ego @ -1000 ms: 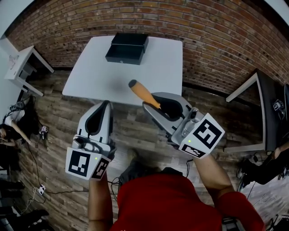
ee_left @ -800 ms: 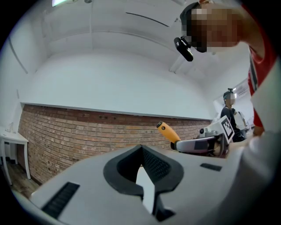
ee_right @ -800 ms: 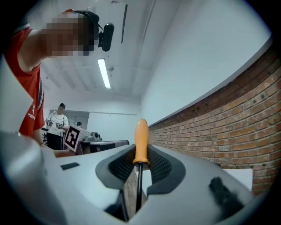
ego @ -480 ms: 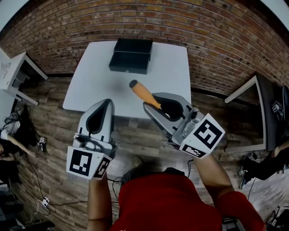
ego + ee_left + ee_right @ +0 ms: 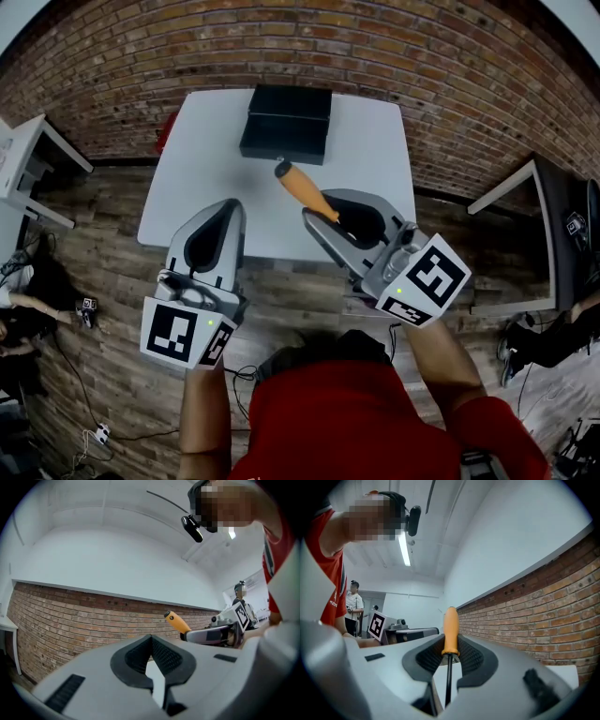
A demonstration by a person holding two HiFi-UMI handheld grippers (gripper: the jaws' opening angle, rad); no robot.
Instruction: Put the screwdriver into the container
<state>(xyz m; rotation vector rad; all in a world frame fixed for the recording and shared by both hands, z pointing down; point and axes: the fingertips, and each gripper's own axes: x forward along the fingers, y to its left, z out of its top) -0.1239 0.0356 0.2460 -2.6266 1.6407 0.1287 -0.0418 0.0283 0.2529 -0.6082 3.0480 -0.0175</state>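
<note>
Box (image 5: pixel 286 136) now closer; right gripper (image 5: pixel 330 217) pinches screwdriver (image 5: pixel 302 190) at handle base, left gripper (image 5: pixel 225 208) closed, empty; narrow hold might let it swing, miss.

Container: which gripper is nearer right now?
Right. The right gripper, shut on the screwdriver, is over the table's near edge, handle pointing toward the container. The left gripper, shut and empty, hangs further back and to the left.

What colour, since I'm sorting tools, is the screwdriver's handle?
Orange; the orange-handled screwdriver shows best in the right gripper view.
</note>
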